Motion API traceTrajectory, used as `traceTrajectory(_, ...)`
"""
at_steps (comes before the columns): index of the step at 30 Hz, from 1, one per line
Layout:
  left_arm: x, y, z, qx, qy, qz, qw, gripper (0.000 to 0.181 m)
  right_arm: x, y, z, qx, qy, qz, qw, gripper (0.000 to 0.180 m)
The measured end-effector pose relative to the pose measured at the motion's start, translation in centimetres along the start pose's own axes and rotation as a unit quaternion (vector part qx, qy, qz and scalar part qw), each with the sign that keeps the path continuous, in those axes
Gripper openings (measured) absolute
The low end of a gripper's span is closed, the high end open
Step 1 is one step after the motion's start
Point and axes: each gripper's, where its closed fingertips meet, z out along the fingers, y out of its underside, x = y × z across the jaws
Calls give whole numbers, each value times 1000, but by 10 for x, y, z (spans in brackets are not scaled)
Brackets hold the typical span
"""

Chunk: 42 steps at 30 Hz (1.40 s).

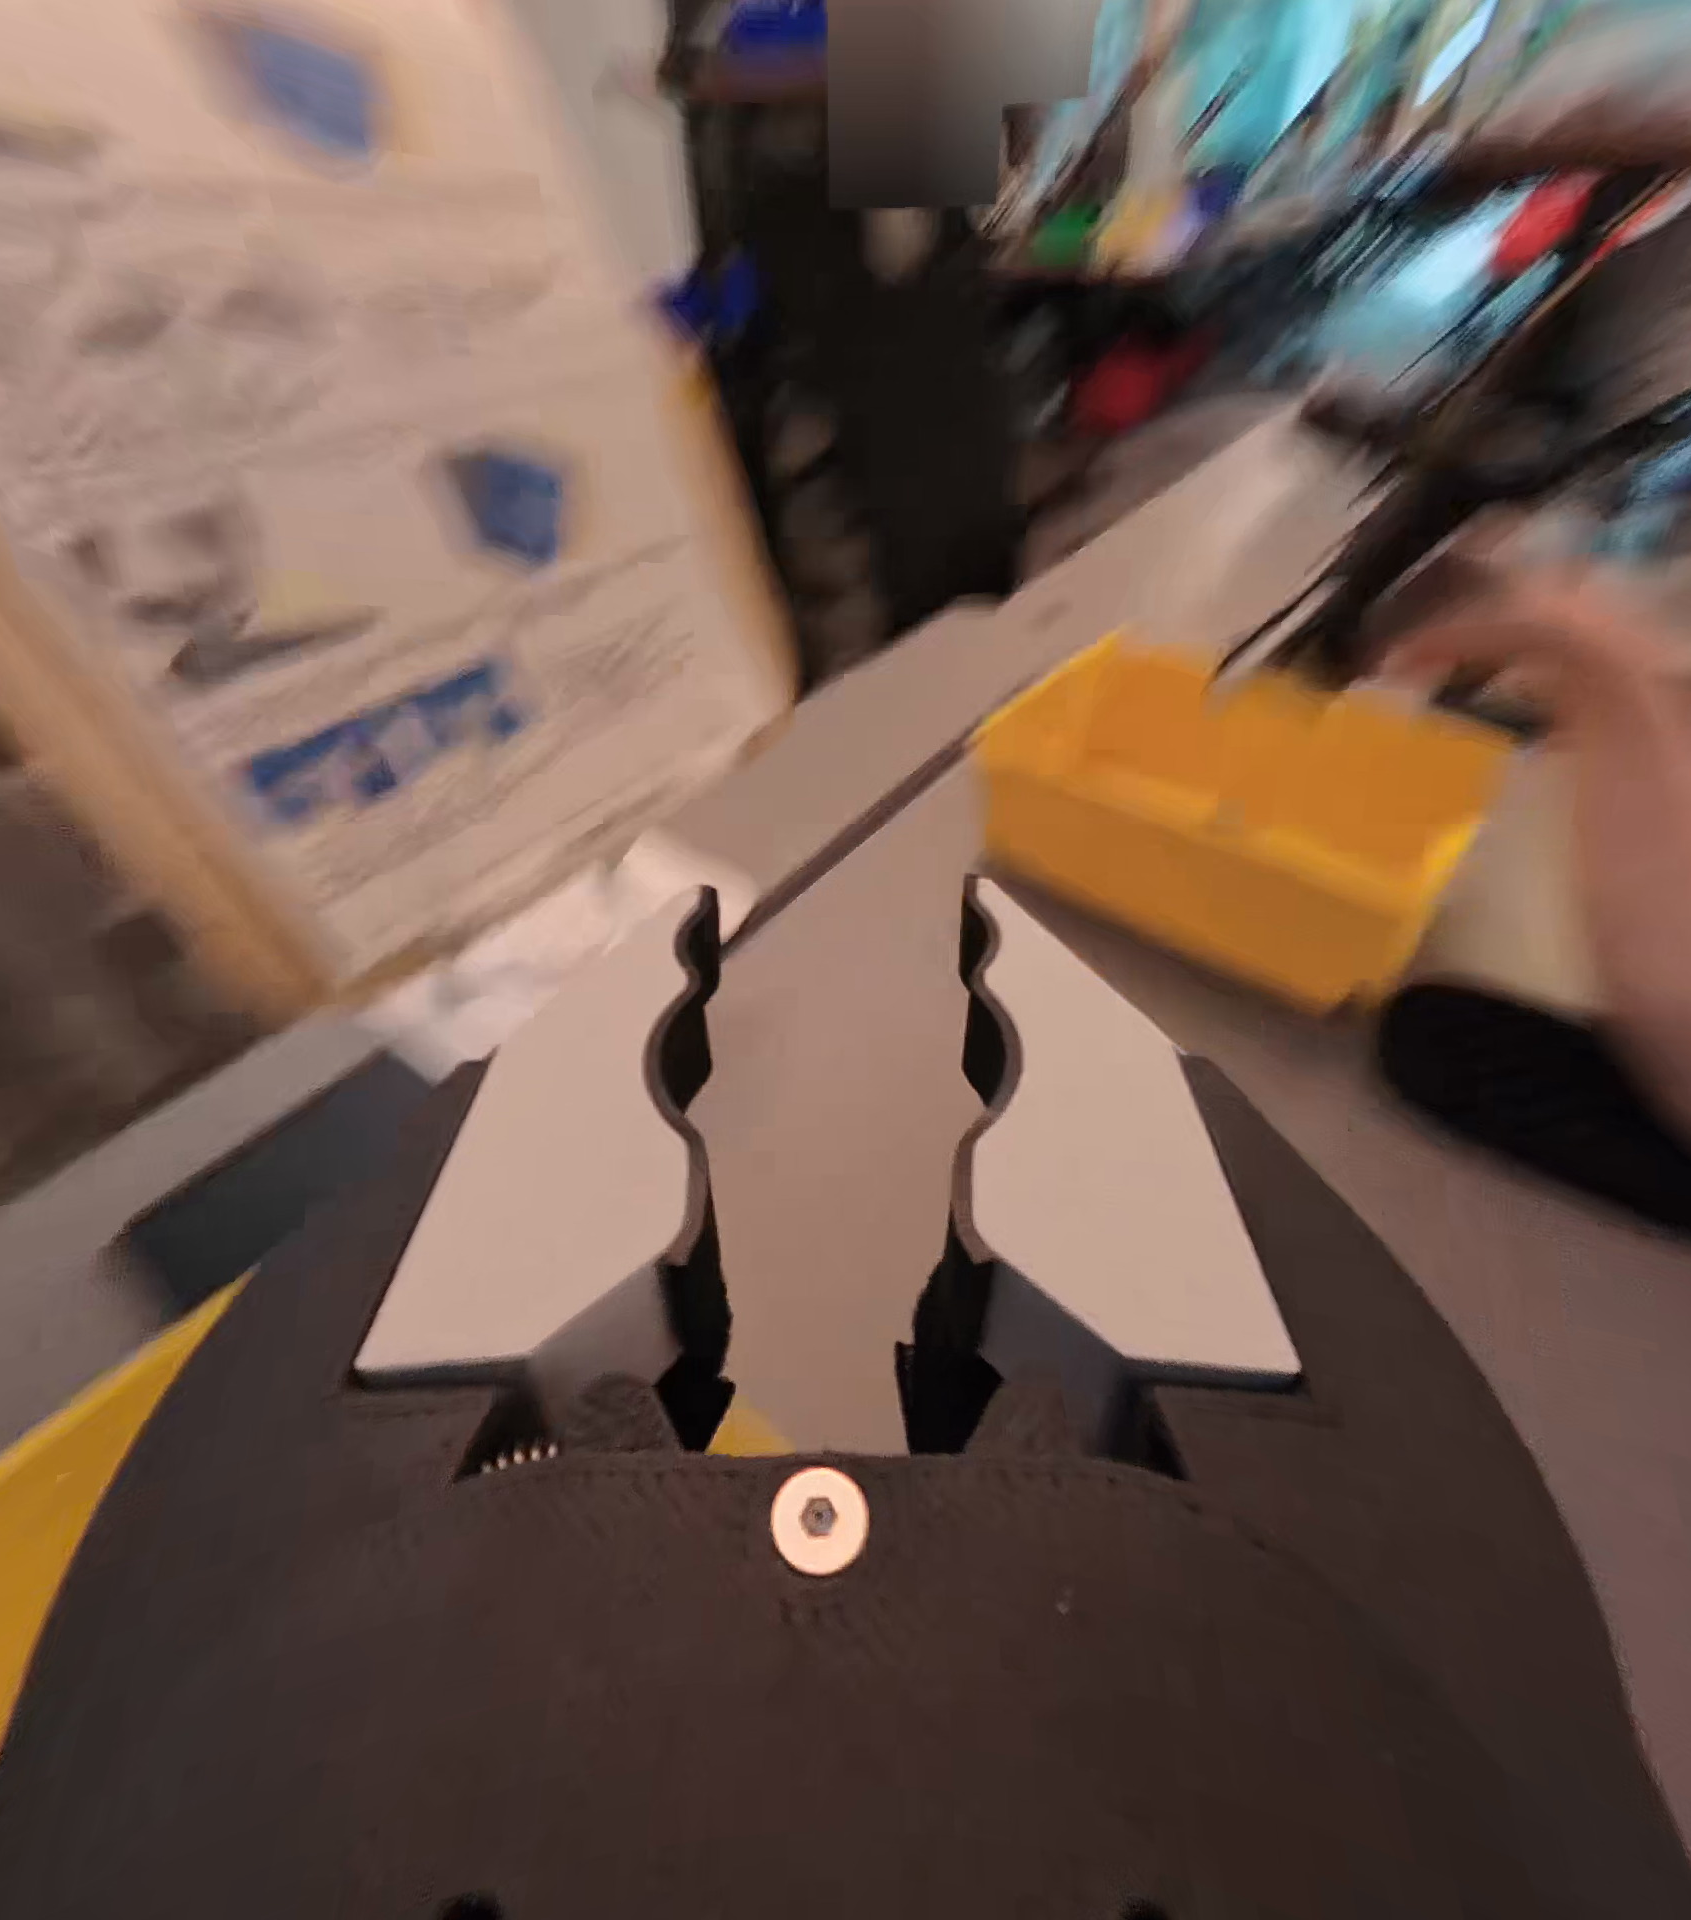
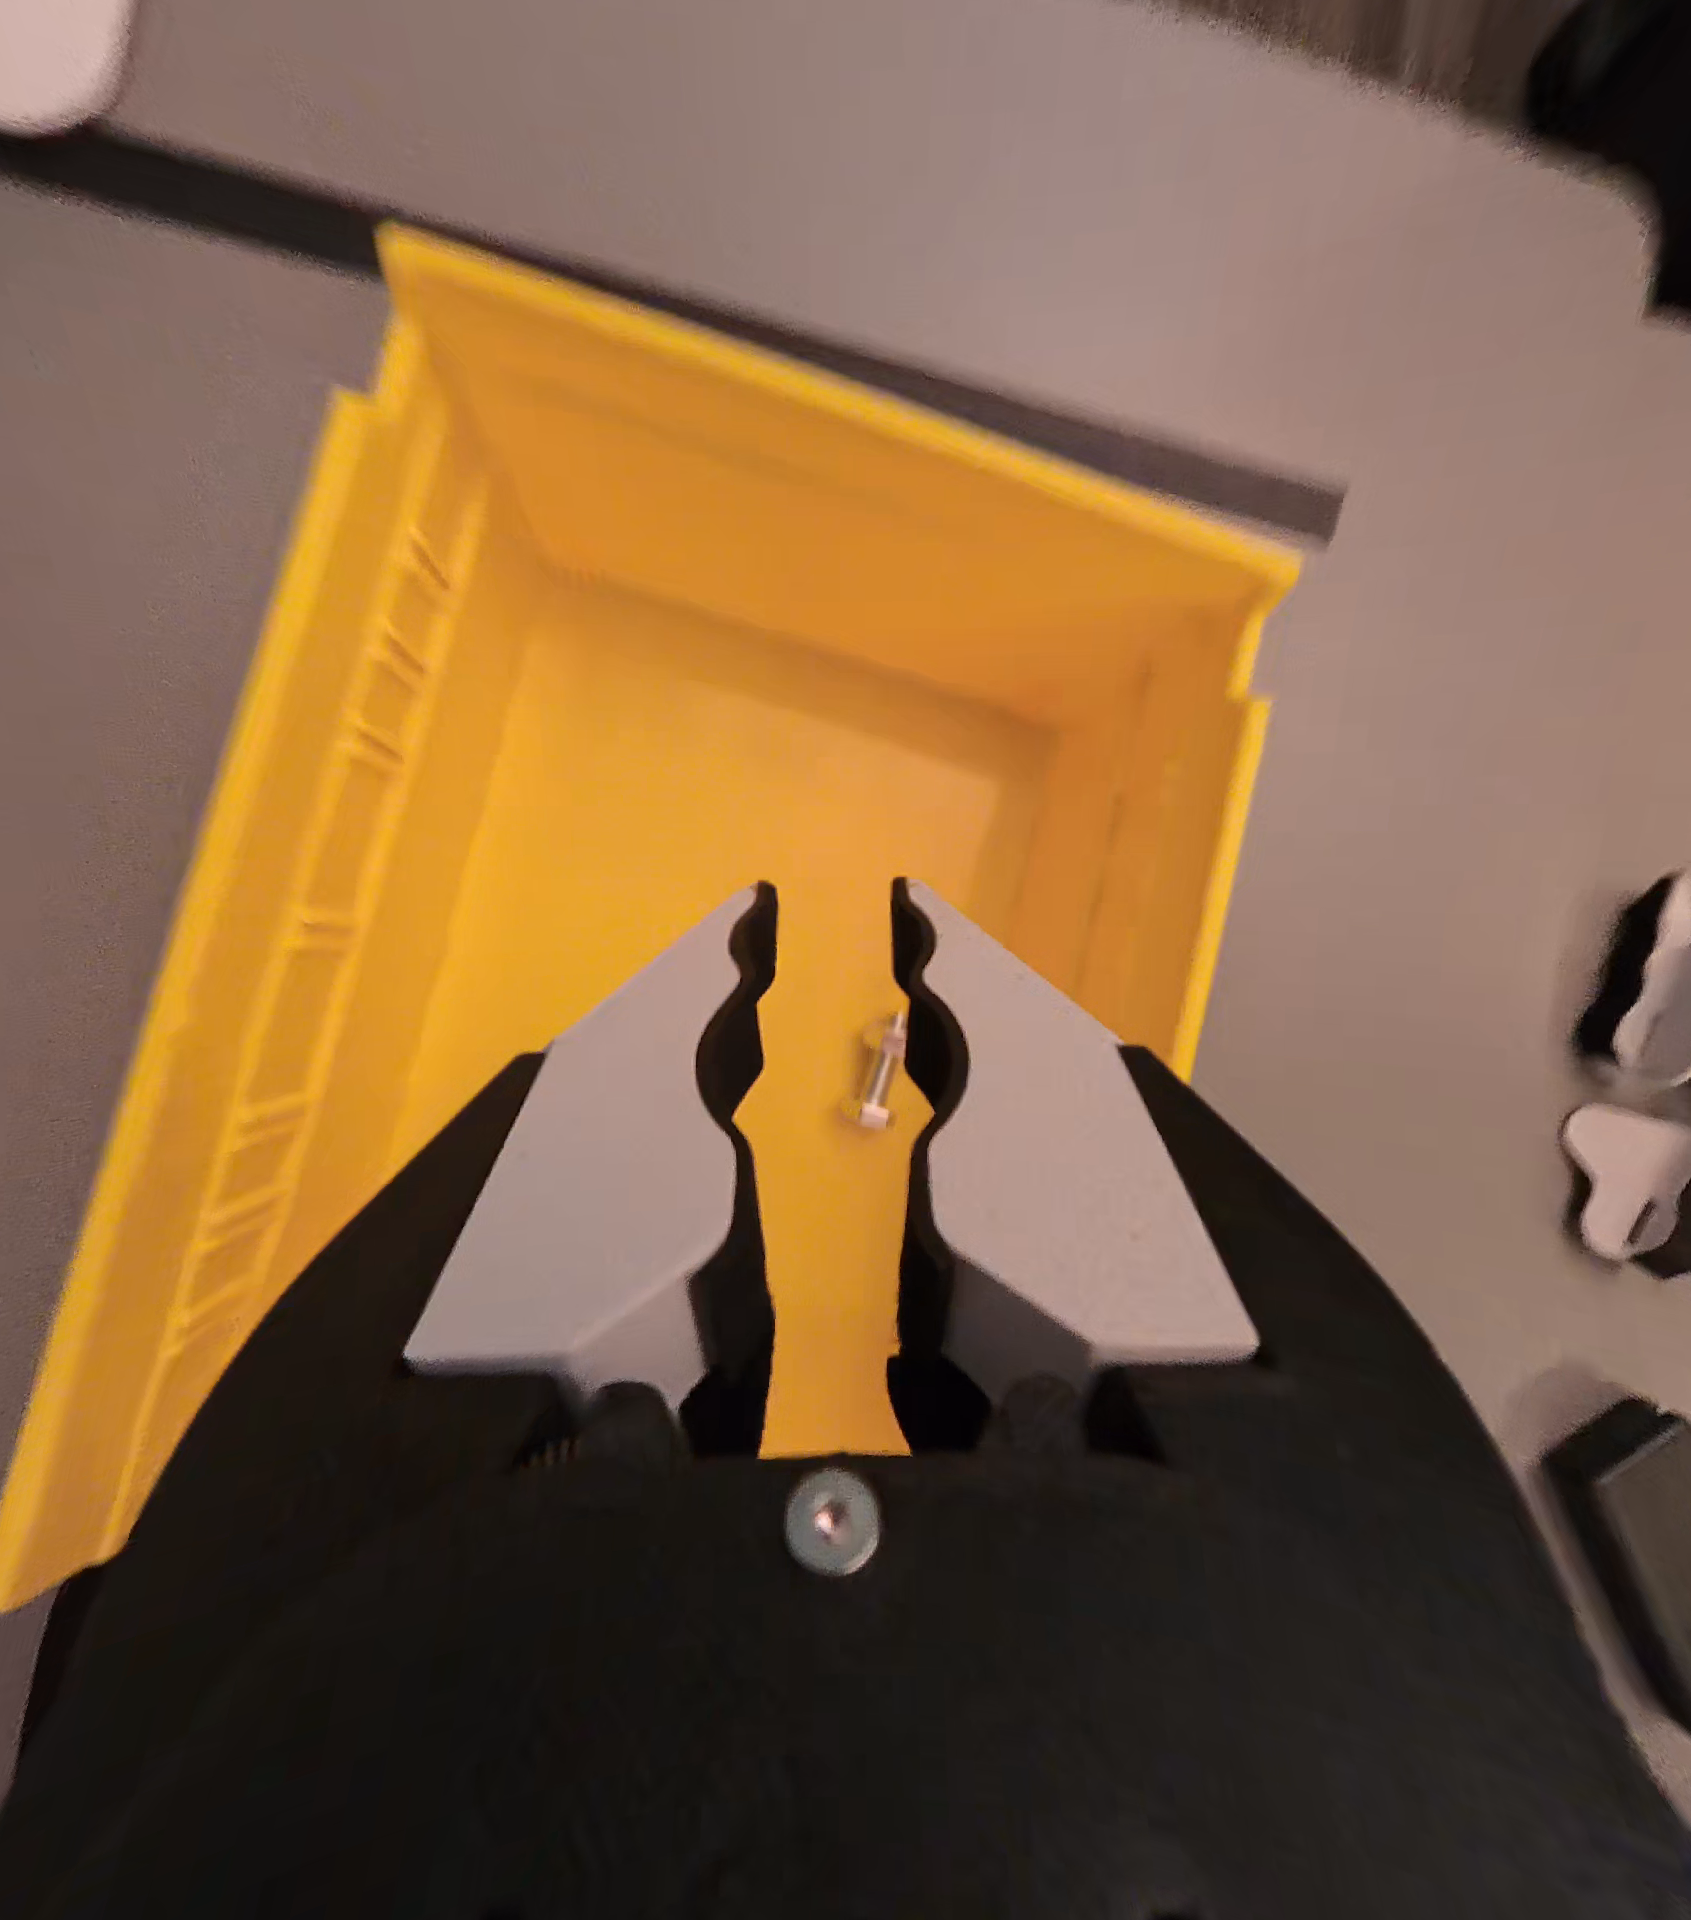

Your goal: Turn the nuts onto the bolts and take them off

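In the right wrist view my right gripper [image 2: 833, 885] is open and empty, hovering above a yellow bin [image 2: 716, 582]. A small silver bolt with a nut on it [image 2: 877, 1070] lies on the bin floor, seen between the jaws near the right finger. In the left wrist view my left gripper [image 1: 841, 904] is open and empty above the grey table [image 1: 820, 1143]. The yellow bin [image 1: 1225, 831] stands ahead to the right. This view is blurred by motion. A hand [image 1: 1672, 852] with the other gripper's dark body is over the bin.
A large white printed sheet or box [image 1: 301, 468] leans at the left. Something yellow [image 1: 10, 1538] shows at the lower left corner. In the right wrist view grey gripper parts [image 2: 1672, 1081] and a black device with green lights [image 2: 1682, 1569] lie right of the bin. Left tips to right tips: about 50 centimetres.
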Motion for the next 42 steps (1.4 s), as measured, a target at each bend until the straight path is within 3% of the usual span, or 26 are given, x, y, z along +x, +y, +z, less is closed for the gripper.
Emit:
traceTrajectory(6, -65, 75, -41, -162, -119, -38, 979, 50, -23, -44, -32, 114, 13, -52, 992, 21)
traceTrajectory(10, -116, 133, -49, -278, -197, -63, 938, 50, -32, -45, -27, 101, 27, -80, 991, 21)
traceTrajectory(16, -171, 192, -45, -363, -253, -44, 896, 44, -44, -41, -9, 67, 31, -111, 991, 21)
traceTrajectory(20, -178, 225, -41, -404, -233, -63, 882, 36, -48, -39, -1, 51, 36, -124, 990, 21)
traceTrajectory(25, -193, 235, -34, -406, -240, -62, 879, 39, -52, -37, 6, 40, 35, -138, 989, 21)
traceTrajectory(37, -209, 282, -34, -556, -204, -23, 806, 43, -66, -37, 12, 31, 21, -162, 986, 21)
traceTrajectory(42, -212, 295, -27, -570, -189, -26, 799, 42, -72, -38, 14, 26, 21, -175, 984, 21)
